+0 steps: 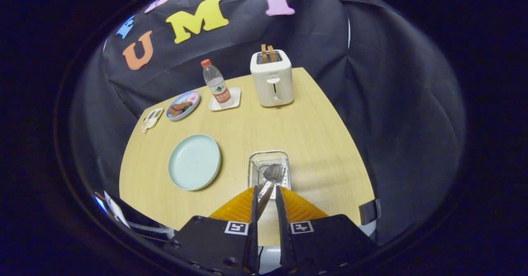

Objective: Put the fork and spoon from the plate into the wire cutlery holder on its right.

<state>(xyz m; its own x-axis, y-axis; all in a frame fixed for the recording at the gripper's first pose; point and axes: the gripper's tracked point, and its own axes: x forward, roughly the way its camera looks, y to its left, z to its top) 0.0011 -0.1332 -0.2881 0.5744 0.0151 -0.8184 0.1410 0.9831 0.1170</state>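
The gripper (266,199) sits at the lower centre of the frame, above the near end of the wire holder (269,171). The fingers (253,210) stand close together with a narrow gap. The spoon (270,181) runs through that gap, handle back between the fingers and bowl forward over the holder. Whether both fingers press on the handle cannot be told; the handle looks nearer the left finger.

The plate (194,161) lies left of the holder, well apart from it, and carries no cutlery. A second thin metal piece shows inside the holder at its left wall, possibly the fork; it is too small to confirm.

Handling, as a judgement: the spoon is light, stiff and polished metal, so it slips and pivots easily in a flat grip. Hold it on the handle, near mid-length, with the flat faces against the fingers. The bowl is the heavier end and tends to tip downward. The holder is light wire and may shift on the desk (313,135) if struck. Lower the bowl inside the walls before releasing.
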